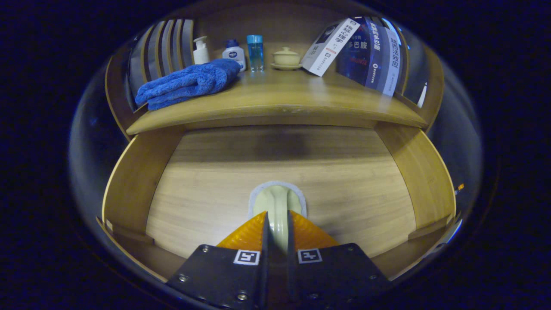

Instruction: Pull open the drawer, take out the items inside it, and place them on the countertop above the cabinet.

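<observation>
Down in the open drawer (133, 181), we had our gripper (276, 221) nearly closed, both fingers pressed on the handle of a pale brush (277, 201) whose head rested on the drawer floor just ahead. Above us, the countertop (301, 103) carried a folded blue towel (187, 82), small bottles (234, 52), a lidded cup (286, 57) and leaning books (366, 51).

Drawer (129, 189) and countertop (280, 101) are light wood grain; the brush (277, 206) clamped between the gripper (276, 221) fingers is pale cream-green with a whitish fringe. Towel (187, 82) is bright blue. Behind it: white pump bottle (200, 51), white bottle with blue cap (234, 52), clear blue bottle (255, 52), cream lidded cup (286, 57), white and dark blue books (366, 49).
</observation>
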Action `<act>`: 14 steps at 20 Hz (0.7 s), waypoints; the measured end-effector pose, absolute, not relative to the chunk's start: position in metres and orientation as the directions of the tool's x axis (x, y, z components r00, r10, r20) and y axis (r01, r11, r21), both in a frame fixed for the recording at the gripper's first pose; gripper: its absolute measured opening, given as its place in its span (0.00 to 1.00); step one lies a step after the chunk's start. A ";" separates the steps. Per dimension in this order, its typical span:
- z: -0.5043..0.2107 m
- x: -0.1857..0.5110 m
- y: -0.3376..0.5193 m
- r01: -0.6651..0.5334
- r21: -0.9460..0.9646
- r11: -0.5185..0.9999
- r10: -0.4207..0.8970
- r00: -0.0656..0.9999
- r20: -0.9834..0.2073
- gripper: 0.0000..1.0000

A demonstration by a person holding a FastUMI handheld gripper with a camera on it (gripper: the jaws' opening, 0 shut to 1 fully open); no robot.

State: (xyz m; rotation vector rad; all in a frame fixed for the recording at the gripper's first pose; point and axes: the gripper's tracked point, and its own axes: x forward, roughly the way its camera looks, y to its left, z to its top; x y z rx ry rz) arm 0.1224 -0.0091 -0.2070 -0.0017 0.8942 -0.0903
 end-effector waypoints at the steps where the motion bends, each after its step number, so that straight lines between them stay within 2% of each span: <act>1: -0.206 0.124 -0.010 0.081 -0.034 0.996 -0.077 0.626 -0.776 0.18; 3: -0.207 0.128 -0.010 0.093 -0.004 0.996 -0.063 0.642 -0.764 0.18; 5: -0.205 0.135 -0.003 0.110 0.092 0.990 -0.014 0.714 -0.700 0.18; 14: -0.201 0.137 -0.004 0.100 0.067 0.993 -0.030 0.744 -0.667 0.18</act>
